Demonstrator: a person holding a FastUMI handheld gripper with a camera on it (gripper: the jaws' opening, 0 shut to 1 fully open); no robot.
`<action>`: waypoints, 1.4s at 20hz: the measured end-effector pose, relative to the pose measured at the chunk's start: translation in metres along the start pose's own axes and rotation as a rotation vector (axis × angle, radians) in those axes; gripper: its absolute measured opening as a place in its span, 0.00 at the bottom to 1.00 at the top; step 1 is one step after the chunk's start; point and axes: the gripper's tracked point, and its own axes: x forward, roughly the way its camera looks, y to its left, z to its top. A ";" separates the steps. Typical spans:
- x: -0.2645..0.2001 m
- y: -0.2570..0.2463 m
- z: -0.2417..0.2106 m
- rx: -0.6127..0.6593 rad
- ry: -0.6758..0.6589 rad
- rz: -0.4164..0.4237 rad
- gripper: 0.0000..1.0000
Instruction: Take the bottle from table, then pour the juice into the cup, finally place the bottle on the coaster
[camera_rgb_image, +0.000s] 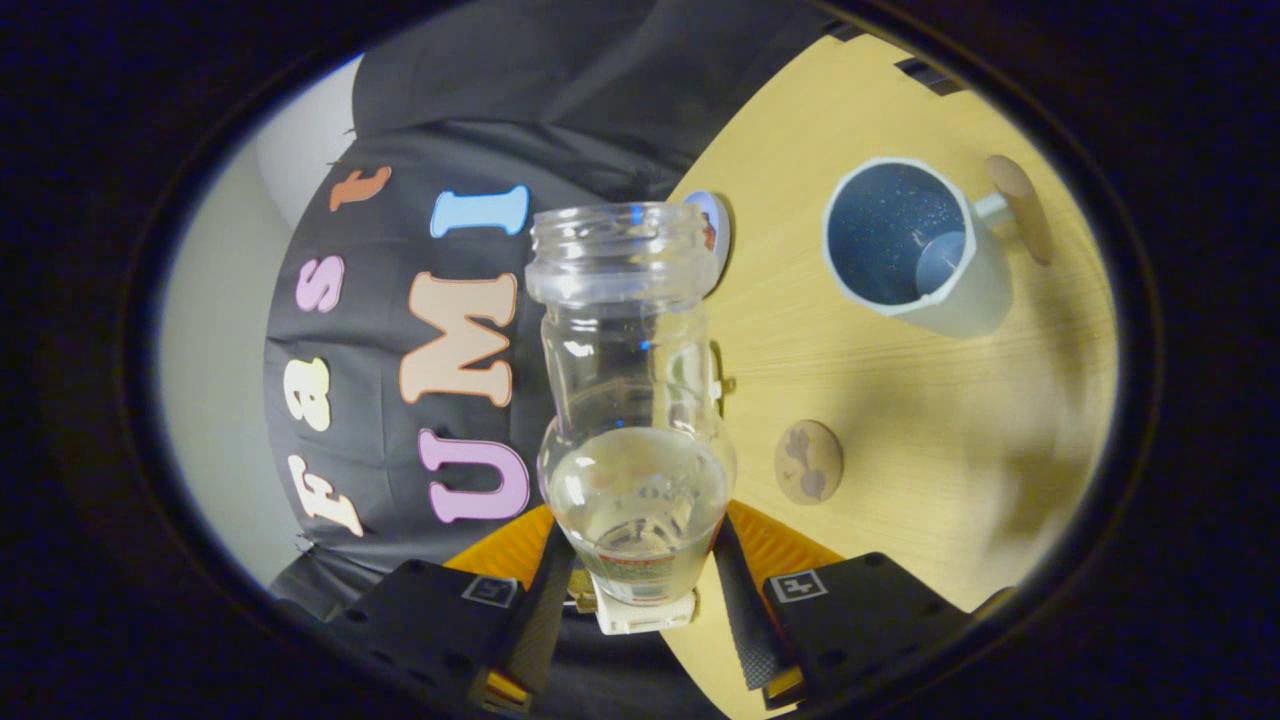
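A: Gripper view first: what are the fingers doing?

B: The gripper (640, 575) is pinching the bottle (632, 400). One finger presses each side of its rounded lower body, so it is held, lifted off the tabletop (900, 400). The whole scene looks rolled over, so I read the bottle as tipped sideways.

A: Anything in it?

B: It is clear glass, cap off, with a little pale liquid pooled in the bulb near the fingers. The open mouth points away from them.

A: And past the bottle?

B: On the wood, just beyond the fingers and to the side of the bottle, lies a small round coaster (808, 461), bare. Farther along the tabletop stands the cup (915, 250), light outside and speckled dark blue inside, with a wooden handle. It sits well apart from the coaster, toward the far edge. I cannot tell whether it holds any liquid.

A: Anything else?

B: A small round thing (712, 228) peeks from behind the bottle's neck; too hidden to name.
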 end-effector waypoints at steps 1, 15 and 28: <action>0.001 -0.001 0.001 0.012 -0.001 -0.003 0.76; 0.006 -0.001 0.008 0.208 -0.008 0.003 0.76; 0.012 0.006 0.014 0.310 -0.016 0.013 0.76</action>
